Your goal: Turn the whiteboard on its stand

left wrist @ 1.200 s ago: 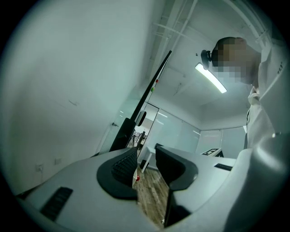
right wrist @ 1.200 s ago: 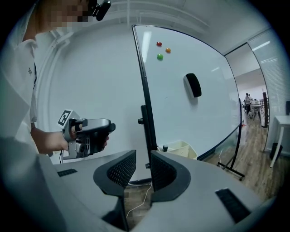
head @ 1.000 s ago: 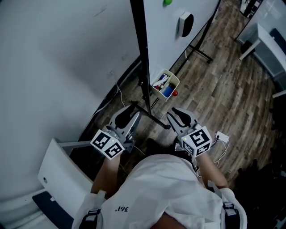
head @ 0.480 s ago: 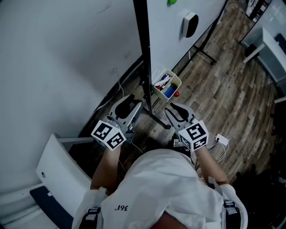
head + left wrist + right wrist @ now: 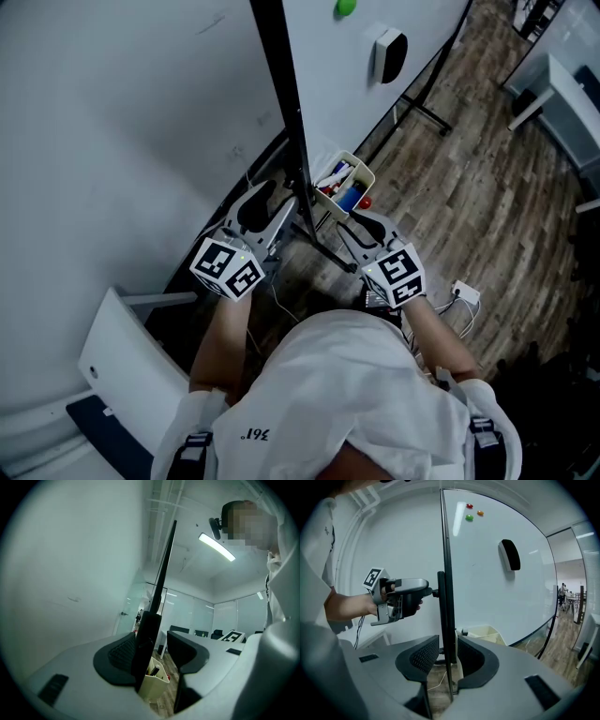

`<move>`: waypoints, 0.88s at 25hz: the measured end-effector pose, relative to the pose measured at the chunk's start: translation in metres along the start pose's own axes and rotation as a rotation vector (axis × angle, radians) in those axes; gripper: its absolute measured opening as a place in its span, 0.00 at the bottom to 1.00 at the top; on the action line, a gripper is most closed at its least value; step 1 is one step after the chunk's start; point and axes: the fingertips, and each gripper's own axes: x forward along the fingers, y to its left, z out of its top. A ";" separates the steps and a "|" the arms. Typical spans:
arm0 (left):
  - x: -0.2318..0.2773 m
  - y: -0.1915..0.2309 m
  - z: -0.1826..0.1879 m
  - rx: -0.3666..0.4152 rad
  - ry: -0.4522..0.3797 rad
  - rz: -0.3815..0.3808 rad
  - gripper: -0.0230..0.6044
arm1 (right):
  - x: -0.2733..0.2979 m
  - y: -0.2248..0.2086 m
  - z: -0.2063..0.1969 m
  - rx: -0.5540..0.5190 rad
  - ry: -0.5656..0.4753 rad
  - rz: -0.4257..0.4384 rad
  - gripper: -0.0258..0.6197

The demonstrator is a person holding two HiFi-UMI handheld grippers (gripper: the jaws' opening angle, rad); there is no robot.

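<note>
The whiteboard (image 5: 328,66) stands almost edge-on to me, its black frame edge (image 5: 281,103) running down to the stand. My left gripper (image 5: 270,208) straddles that edge from the left. In the left gripper view the frame (image 5: 146,639) lies against the left pad and a gap separates it from the other; the left gripper (image 5: 152,644) is opening. My right gripper (image 5: 364,228) straddles the same edge lower down. In the right gripper view the frame (image 5: 447,620) runs between its pads with a gap on the left side; the right gripper (image 5: 445,649) is opening too. There the left gripper (image 5: 401,599) also shows at the frame.
A black eraser (image 5: 389,54) and a green magnet (image 5: 346,7) stick to the board. A cream tray of markers (image 5: 345,183) hangs under it. Black stand feet (image 5: 427,112) spread over the wood floor. A white desk corner (image 5: 122,366) is at lower left and cables (image 5: 466,289) lie at right.
Both grippers have moved up and forward along the board's frame edge. Their jaws stand wider than before, and the frame edge has shifted left in the head view.
</note>
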 end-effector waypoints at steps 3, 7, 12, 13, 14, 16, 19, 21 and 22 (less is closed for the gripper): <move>0.014 0.001 0.006 0.031 -0.001 -0.008 0.39 | 0.011 -0.003 0.000 -0.028 0.015 0.004 0.24; 0.030 0.000 0.010 0.073 0.006 -0.017 0.41 | 0.027 -0.006 -0.006 -0.060 0.053 0.013 0.25; 0.045 -0.003 0.014 0.101 0.011 -0.034 0.41 | 0.046 -0.007 -0.021 -0.091 0.120 0.022 0.25; 0.047 -0.004 0.016 0.110 0.011 -0.036 0.41 | 0.049 -0.007 -0.025 -0.100 0.136 0.021 0.25; 0.049 -0.004 0.017 0.118 0.010 -0.037 0.41 | 0.052 -0.008 -0.029 -0.107 0.152 0.020 0.25; 0.054 -0.006 0.020 0.130 0.009 -0.041 0.41 | 0.056 -0.011 -0.035 -0.113 0.174 0.015 0.25; 0.077 -0.018 0.022 0.146 0.015 -0.052 0.38 | 0.050 -0.032 -0.038 -0.113 0.180 0.010 0.25; 0.088 -0.025 0.022 0.151 0.018 -0.060 0.38 | 0.044 -0.046 -0.037 -0.125 0.178 0.000 0.24; 0.088 -0.024 0.022 0.152 0.021 -0.064 0.38 | 0.044 -0.048 -0.036 -0.128 0.176 -0.006 0.22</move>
